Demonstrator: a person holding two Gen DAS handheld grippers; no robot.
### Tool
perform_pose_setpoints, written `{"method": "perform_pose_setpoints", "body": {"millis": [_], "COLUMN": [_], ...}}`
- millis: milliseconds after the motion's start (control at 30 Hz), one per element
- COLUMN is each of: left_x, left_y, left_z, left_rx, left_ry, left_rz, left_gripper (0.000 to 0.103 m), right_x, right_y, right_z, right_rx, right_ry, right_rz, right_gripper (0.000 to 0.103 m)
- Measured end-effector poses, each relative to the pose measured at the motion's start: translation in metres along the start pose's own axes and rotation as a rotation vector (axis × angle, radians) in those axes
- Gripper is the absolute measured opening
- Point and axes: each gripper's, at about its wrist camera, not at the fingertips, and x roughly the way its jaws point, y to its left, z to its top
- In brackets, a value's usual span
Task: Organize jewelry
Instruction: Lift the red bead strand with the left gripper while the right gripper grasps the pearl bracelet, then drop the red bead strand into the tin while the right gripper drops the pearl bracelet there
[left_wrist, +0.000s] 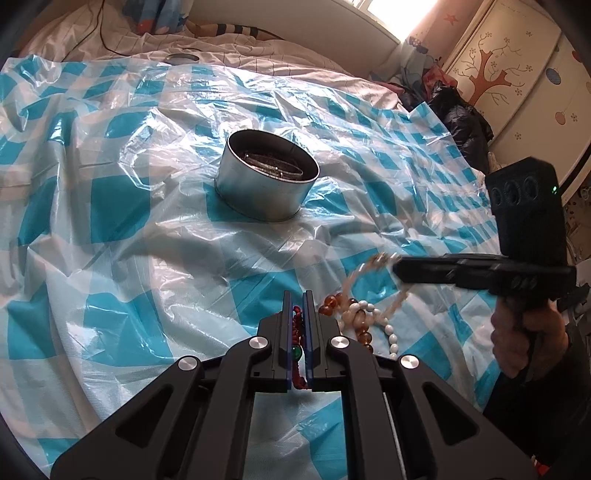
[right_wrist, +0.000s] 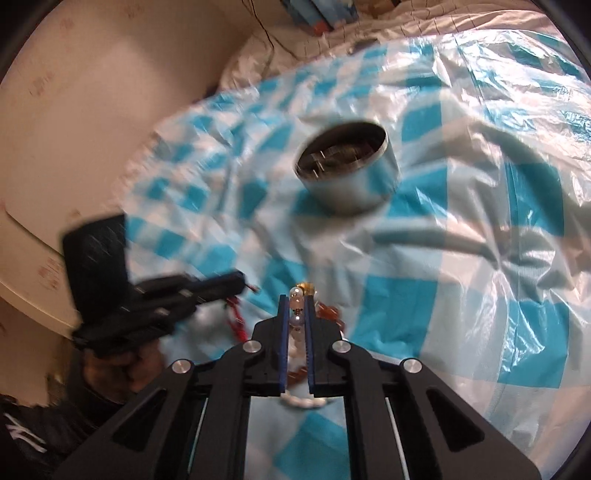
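Observation:
My left gripper (left_wrist: 297, 295) is shut on a dark red bead strand (left_wrist: 296, 321) with a green bead, low over the sheet. Just right of it lies a heap of amber beads (left_wrist: 332, 301) and white beads (left_wrist: 369, 310). My right gripper (left_wrist: 397, 267) comes in from the right with a blurred pale strand (left_wrist: 369, 266) at its tip. In the right wrist view my right gripper (right_wrist: 296, 295) is shut on that pale bead strand (right_wrist: 297, 306). The left gripper (right_wrist: 242, 278) is at the left with the red strand (right_wrist: 236, 317) hanging from it. An open round metal tin (left_wrist: 267, 177) (right_wrist: 347, 166) with jewelry inside stands farther back.
A crinkled blue-and-white checked plastic sheet (left_wrist: 110, 240) covers the bed. A round lid-like object (left_wrist: 181, 58) lies at its far edge. A black bag (left_wrist: 461, 118) and a tree-print wardrobe (left_wrist: 517, 74) are at the right. A person's hand (left_wrist: 524, 339) holds the right gripper.

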Motion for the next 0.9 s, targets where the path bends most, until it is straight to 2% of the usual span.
{"method": "perform_pose_setpoints", "body": {"millis": [167, 367, 567, 900], "left_x": [-0.002, -0.009, -0.022, -0.021], "left_y": [-0.002, -0.015, -0.027, -0.034], "left_z": [0.004, 0.01, 0.02, 0.03], "left_rx": [0.0, 0.06, 0.113, 0.146], "left_ry": [-0.016, -0.061, -0.122, -0.154], "left_rz": [0.003, 0.063, 0.113, 0.166], "left_gripper": [0.004, 0.004, 0.004, 0.004], "right_x": [-0.014, -0.025, -0.033, -0.026], "right_y": [-0.005, -0.018, -0.024, -0.034], "right_z": [0.007, 0.009, 0.015, 0.022], "right_rx": [0.058, 0.153, 0.196, 0.245], "right_ry": [-0.054, -0.117, -0.183, -0.205], "right_rz": [0.069, 0.171, 0.241, 0.306], "right_gripper": [0.008, 0.008, 0.008, 0.009]}}
